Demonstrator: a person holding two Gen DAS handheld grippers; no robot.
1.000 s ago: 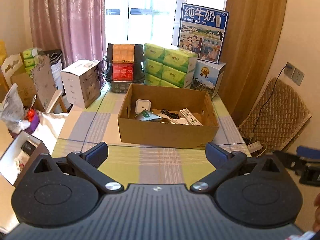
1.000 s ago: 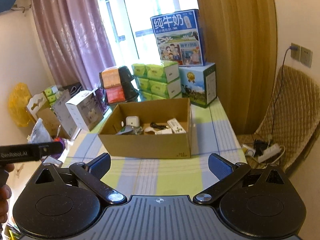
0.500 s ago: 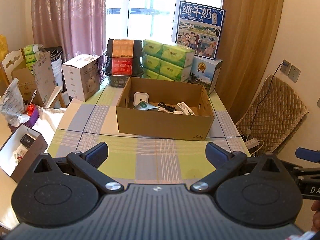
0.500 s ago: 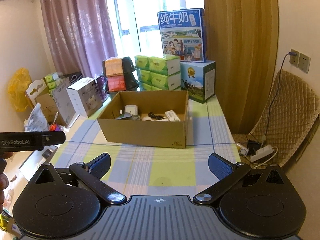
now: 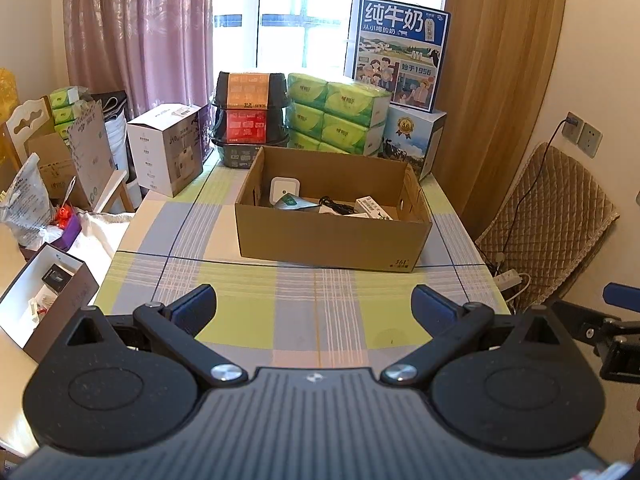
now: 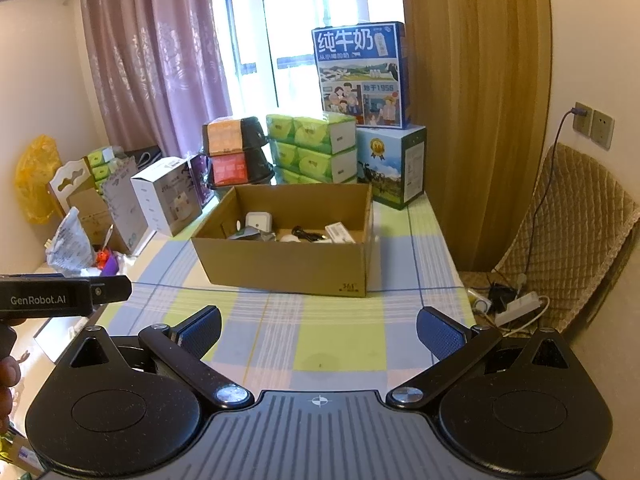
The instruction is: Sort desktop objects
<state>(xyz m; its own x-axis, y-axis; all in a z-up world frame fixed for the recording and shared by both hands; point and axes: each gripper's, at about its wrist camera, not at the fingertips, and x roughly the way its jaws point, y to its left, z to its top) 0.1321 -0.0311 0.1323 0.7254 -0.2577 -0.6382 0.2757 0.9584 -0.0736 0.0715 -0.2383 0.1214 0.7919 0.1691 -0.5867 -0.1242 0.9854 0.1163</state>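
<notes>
Both-handed, nothing is gripped: the left hand-held gripper [image 5: 314, 308] hangs above the checked table [image 5: 256, 312] with its jaws spread wide and empty, touching nothing. Likewise the right hand-held gripper [image 6: 319, 330] is spread wide and empty over the near table edge. Farther back on the table sits the cardboard box [image 5: 332, 240], holding a white square device [image 5: 284, 190], a black cable [image 5: 334, 205] and small packets.

Open checked tablecloth [image 5: 320, 320] is seen in front; the far end is crowded.
The way ahead is blocked by a cardboard box [image 5: 332, 240], open on top. Behind it, tissue packs [image 5: 340, 116], stacked bowls [image 5: 250, 116] and milk cartons [image 5: 400, 48] are stacked.
</notes>
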